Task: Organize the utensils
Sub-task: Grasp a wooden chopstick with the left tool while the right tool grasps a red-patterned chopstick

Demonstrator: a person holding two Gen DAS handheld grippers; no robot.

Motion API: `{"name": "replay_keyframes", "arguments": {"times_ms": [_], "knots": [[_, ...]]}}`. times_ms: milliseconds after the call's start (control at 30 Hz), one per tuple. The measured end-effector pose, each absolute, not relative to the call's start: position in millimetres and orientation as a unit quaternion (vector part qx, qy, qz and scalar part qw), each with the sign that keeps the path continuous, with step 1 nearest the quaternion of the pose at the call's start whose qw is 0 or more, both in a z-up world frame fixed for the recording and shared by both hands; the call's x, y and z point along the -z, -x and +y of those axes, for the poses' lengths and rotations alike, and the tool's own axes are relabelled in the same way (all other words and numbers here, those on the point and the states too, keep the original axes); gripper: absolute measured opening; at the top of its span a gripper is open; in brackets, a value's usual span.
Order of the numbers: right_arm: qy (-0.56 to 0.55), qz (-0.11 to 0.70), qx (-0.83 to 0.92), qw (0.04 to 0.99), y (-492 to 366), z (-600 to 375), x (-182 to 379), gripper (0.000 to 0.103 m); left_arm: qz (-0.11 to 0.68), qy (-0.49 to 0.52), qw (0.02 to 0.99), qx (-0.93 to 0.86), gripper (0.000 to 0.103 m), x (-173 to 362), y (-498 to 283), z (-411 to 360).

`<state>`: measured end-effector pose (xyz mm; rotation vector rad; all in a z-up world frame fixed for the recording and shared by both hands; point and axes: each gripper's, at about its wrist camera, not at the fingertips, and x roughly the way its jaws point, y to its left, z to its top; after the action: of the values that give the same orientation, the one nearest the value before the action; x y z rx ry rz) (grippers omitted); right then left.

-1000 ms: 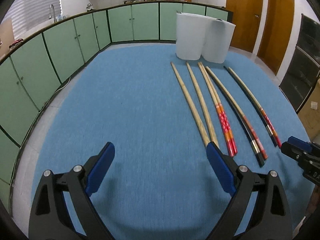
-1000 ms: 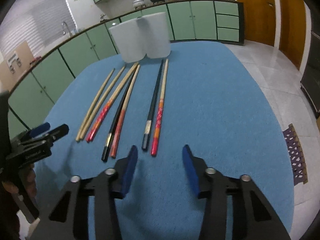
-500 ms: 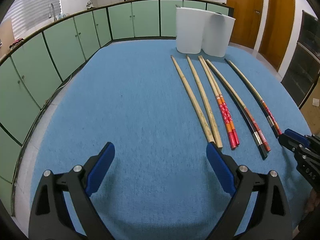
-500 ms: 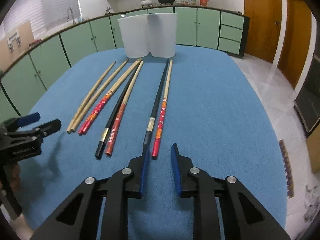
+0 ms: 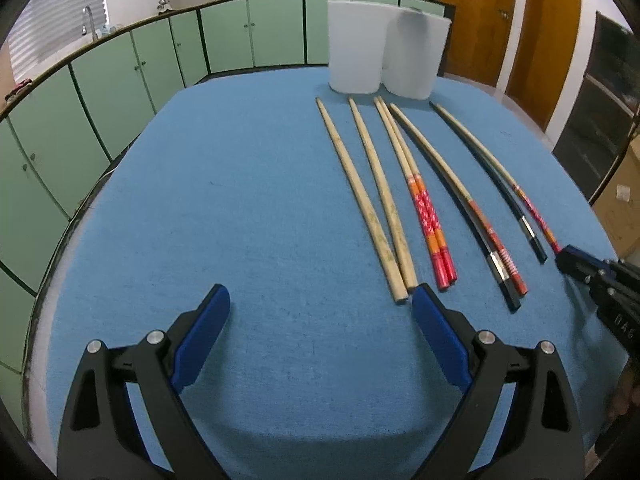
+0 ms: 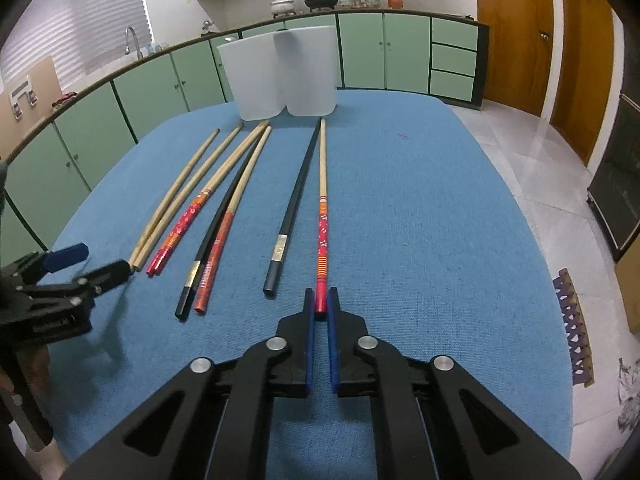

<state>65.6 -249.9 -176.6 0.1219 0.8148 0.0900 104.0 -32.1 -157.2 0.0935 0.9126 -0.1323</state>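
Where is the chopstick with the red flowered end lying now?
In the right wrist view, the red flowered chopstick lies rightmost in the row on the blue cloth, beside a black chopstick, its near end between the right hand-held gripper fingers.

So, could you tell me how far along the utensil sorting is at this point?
Nothing looks sorted yet: all eight chopsticks still lie on the blue table, none in the two white containers. In hand: the right tool has its jaws narrowed around the red end of the rightmost chopstick; a firm grip is unclear. The left tool is open and empty. Left: moving every chopstick.
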Motion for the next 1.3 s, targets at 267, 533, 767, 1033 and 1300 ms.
{"name": "replay_keyframes", "arguments": {"times_ms": [267, 533, 767, 1033, 1300], "knots": [[-0.063, 0.396, -0.046, 0.915, -66, -251, 176, 0.006, 0.445, -0.023, 0.894, 0.037, 0.090, 157, -108, -14], [-0.056, 0.394, -0.046, 0.916, -64, -248, 176, 0.009, 0.442, -0.022, 0.895, 0.049, 0.080, 157, -109, -20], [-0.042, 0.392, -0.038, 0.918, -65, -245, 176, 0.009, 0.437, -0.015, 0.898, 0.054, 0.063, 156, -112, -23], [-0.040, 0.392, -0.031, 0.919, -64, -242, 177, 0.007, 0.431, -0.033, 0.899, 0.074, 0.024, 155, -110, -39], [-0.071, 0.363, -0.033, 0.928, -59, -255, 152, 0.006, 0.415, -0.022, 0.906, 0.083, 0.006, 134, -107, -28]]}}
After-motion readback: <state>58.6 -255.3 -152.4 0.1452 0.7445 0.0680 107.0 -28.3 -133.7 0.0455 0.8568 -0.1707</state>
